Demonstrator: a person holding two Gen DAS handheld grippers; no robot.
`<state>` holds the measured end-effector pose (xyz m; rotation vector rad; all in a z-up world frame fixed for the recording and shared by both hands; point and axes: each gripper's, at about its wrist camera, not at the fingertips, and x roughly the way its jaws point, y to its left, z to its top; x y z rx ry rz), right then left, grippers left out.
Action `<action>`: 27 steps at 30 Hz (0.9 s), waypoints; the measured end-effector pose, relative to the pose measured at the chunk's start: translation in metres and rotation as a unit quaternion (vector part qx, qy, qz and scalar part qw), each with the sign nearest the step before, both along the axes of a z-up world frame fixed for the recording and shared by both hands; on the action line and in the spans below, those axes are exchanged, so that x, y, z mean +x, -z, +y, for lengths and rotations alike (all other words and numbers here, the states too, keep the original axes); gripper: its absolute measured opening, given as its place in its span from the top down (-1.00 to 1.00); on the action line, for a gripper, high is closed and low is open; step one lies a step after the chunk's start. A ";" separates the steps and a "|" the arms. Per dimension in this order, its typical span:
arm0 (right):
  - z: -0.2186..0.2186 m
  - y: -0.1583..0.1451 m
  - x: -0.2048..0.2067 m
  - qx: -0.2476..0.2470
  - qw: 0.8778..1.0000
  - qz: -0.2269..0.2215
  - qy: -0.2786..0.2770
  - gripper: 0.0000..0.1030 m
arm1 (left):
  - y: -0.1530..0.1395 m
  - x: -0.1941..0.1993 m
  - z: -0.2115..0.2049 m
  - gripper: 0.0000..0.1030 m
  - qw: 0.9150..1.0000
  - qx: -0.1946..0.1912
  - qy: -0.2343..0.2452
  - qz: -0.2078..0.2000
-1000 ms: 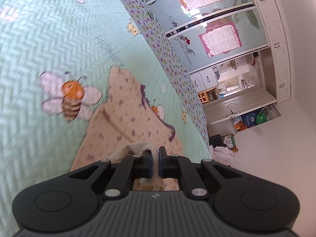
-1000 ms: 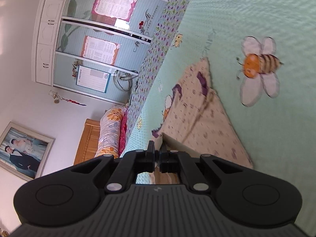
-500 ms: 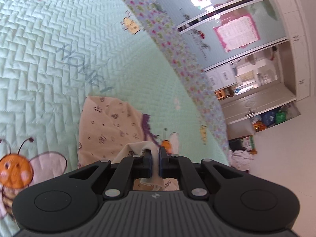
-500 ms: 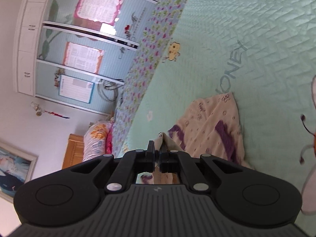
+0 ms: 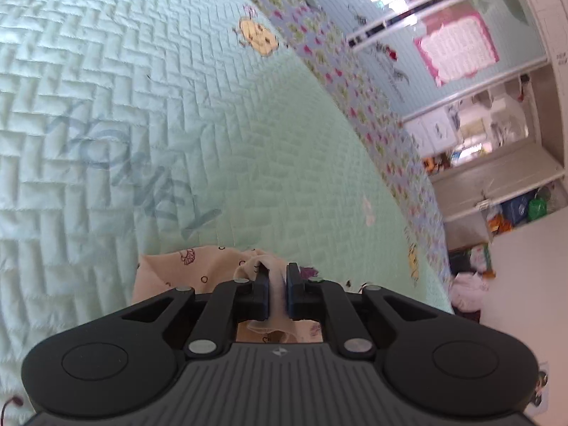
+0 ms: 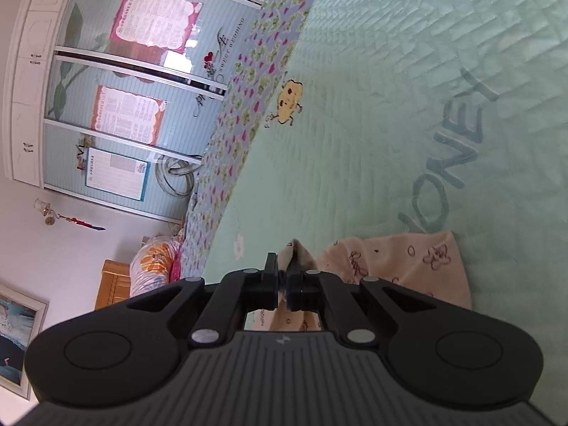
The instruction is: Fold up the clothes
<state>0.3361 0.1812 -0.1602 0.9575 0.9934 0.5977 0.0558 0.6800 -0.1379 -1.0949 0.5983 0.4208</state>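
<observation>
Much less of the beige printed garment (image 5: 184,269) is seen than a second ago, both grippers having been carried forward over it. Its bunched edge is pinched in the closed left gripper (image 5: 277,285), and another edge is clamped by the right gripper (image 6: 283,285). Beyond, it lies on the green quilted bedspread (image 5: 142,106) below the "HONEY" lettering (image 6: 458,149).

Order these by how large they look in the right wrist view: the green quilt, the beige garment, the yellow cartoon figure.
1. green quilt
2. beige garment, nearest the camera and partly hidden
3. yellow cartoon figure
</observation>
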 end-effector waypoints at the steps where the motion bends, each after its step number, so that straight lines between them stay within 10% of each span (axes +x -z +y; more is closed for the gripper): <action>1: 0.003 0.003 0.003 -0.008 1.000 0.003 -0.002 0.89 | 0.003 0.005 0.001 0.83 1.000 0.005 0.003 0.013; 7: -0.001 0.005 0.012 0.028 0.999 0.000 0.019 0.20 | 0.005 0.003 0.015 0.38 1.000 -0.021 -0.014 -0.015; 10: -0.008 -0.004 0.018 0.055 0.998 -0.011 0.037 0.13 | -0.004 -0.002 0.022 -0.07 0.998 -0.030 -0.040 -0.033; 14: -0.010 -0.017 0.015 0.076 0.996 -0.037 0.023 0.13 | -0.017 -0.008 0.031 -0.10 0.995 -0.037 -0.077 -0.052; 21: 0.017 -0.028 -0.059 -0.040 0.984 -0.119 -0.127 0.11 | -0.037 -0.042 -0.039 -0.13 0.990 0.134 0.028 0.021; 27: 0.049 -0.044 -0.128 -0.190 0.934 -0.230 -0.195 0.11 | -0.042 -0.111 -0.154 -0.22 0.952 0.295 0.074 0.031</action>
